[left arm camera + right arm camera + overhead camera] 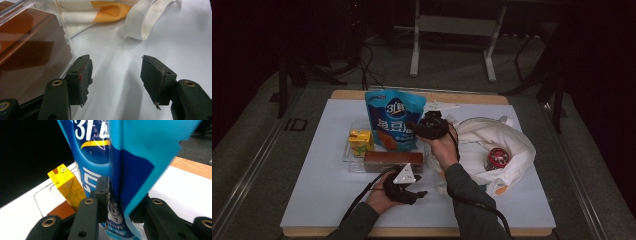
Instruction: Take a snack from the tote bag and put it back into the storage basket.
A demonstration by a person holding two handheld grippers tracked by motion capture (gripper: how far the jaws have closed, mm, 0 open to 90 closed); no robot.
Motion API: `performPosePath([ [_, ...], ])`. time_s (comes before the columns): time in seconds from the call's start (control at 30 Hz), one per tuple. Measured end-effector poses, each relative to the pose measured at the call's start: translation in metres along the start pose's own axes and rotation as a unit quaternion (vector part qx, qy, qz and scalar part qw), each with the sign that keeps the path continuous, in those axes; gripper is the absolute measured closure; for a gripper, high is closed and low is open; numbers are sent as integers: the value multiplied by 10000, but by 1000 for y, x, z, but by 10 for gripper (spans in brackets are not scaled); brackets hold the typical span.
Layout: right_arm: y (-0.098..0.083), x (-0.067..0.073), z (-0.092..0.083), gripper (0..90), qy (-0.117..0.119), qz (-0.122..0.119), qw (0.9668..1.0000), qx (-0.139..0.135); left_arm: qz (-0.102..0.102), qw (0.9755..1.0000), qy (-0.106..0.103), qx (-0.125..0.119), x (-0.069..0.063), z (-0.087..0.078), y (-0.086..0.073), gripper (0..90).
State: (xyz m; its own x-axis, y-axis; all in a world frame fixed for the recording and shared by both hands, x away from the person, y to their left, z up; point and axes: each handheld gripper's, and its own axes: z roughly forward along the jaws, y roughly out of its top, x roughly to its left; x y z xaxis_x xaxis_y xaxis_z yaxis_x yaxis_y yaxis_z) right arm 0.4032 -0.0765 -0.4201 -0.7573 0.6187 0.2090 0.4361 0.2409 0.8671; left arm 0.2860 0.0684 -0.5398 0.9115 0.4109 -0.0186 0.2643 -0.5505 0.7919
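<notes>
Left gripper at 6 o'clock, jaws apart, empty, beside the clear tray. Right gripper pinches the blue snack pouch, upright in the tray at 12. Brown box, yellow carton already loaded; pouch release left, I'd say.

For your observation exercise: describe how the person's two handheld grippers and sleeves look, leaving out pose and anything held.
Both the left gripper and right gripper are black, with brass-ringed screw holes and worn, ragged pads. The left carries a grey three-cornered plate. Black cables trail from each. The sleeves are dark grey-green.
</notes>
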Motion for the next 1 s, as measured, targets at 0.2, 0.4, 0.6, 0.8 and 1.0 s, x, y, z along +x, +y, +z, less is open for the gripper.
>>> performPosePath([
  [0.2,1,-3,-14,704,-1,-256,9995,172,-6,10000,-2,2,0,0,0,414],
  [0.4,-3,-6,-18,704,-88,-389,9984,409,-5,10000,1,6,0,0,0,414],
  [0.6,-7,-6,-16,723,-159,-662,9946,777,-4,10000,-4,3,0,0,0,413],
  [0.8,-11,-8,-14,831,-356,-761,9916,984,-1,10000,-4,8,0,0,0,413],
  [1.0,-11,-7,-5,887,-581,-794,9874,1242,-6,10000,-1,9,0,0,0,413],
])
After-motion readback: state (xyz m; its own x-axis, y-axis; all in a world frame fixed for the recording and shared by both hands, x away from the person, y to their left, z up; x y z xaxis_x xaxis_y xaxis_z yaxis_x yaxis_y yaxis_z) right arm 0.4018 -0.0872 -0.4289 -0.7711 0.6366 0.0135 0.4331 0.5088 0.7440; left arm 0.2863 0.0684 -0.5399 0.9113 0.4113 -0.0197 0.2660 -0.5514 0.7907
